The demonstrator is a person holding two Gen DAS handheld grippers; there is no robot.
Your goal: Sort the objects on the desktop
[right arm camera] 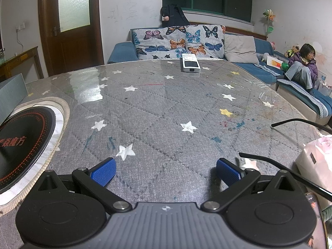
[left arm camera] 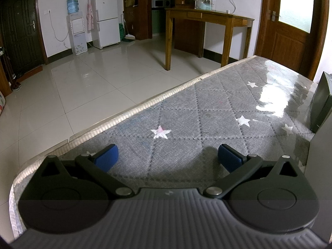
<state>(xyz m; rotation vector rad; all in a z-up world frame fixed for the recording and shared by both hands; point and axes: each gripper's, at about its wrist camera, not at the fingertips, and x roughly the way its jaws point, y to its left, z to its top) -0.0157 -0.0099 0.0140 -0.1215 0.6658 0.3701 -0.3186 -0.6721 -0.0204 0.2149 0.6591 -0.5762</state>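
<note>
My left gripper (left arm camera: 167, 156) is open just above the grey star-patterned table cover (left arm camera: 186, 124), nothing between its blue pads. My right gripper (right arm camera: 166, 171) is also open and empty, low over the same cover. A pair of black glasses (right arm camera: 290, 172) lies at the right, one temple arm reaching past the right fingertip. A white remote control (right arm camera: 190, 63) lies at the table's far edge. A pink-white bag (right arm camera: 317, 161) sits at the right edge, and a phone (right arm camera: 315, 207) shows partly behind the gripper body.
A black round induction cooktop (right arm camera: 22, 141) is set into the table at the left. A grey box (left arm camera: 320, 145) stands at the right of the left wrist view. A person sits on the blue sofa (right arm camera: 259, 68) beyond the table. The table edge (left arm camera: 124, 112) drops to tiled floor.
</note>
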